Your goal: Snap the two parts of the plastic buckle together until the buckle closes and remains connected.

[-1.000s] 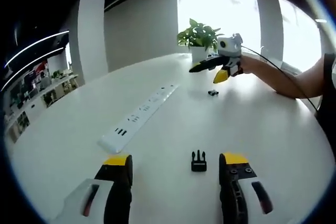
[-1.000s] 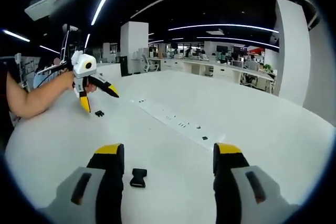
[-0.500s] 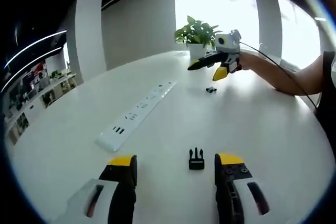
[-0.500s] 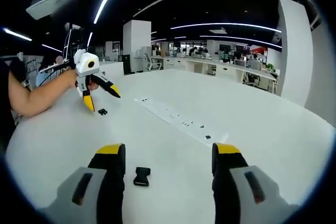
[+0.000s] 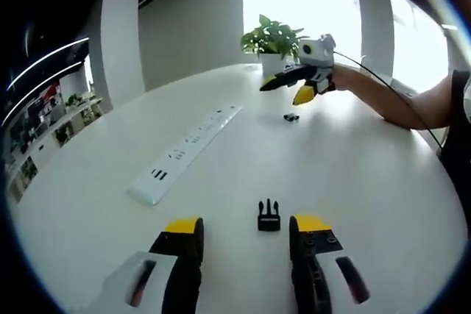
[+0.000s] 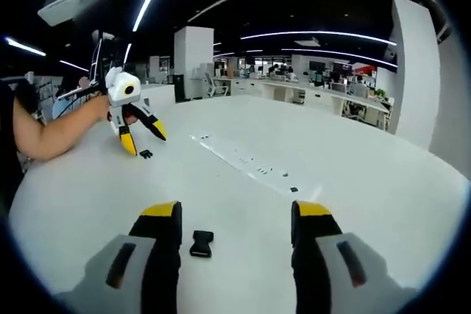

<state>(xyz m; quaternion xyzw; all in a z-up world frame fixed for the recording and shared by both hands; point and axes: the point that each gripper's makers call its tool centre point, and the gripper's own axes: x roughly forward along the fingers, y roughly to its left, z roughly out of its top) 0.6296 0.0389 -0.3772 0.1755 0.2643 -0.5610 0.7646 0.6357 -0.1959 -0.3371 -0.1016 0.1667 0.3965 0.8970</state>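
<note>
Left gripper view: big white tabletop [image 5: 353, 174] with loads of bare room all around, its far edge curving past a potted plant [image 5: 274, 38] at top centre. A long white power strip [image 5: 184, 154] runs diagonally through the left-middle. The left tool [image 5: 244, 229] sits low at the bottom of the frame, jaws spread wide and pinching nothing. The pronged buckle half [image 5: 268, 215] lies flat on the tabletop just ahead of the tips, nearer the right-hand jaw, not touching either one. Upper right, a person's forearm [image 5: 397, 104] reaches in holding the right tool [image 5: 288, 89] above the tabletop, jaws apart, with the other buckle half [image 5: 291, 117] lying just below it.

Right gripper view: same tabletop [image 6: 368, 182], open space to the right, power strip [image 6: 250, 164] through the middle. The right tool [image 6: 235, 212] is at the bottom, jaws wide and empty. The socket buckle half [image 6: 202, 243] lies beside the left-hand jaw; can't tell if it touches. Upper left, an arm [image 6: 55, 134] holds the left tool [image 6: 144, 140], spread, angled down over the pronged half [image 6: 146, 154].
</note>
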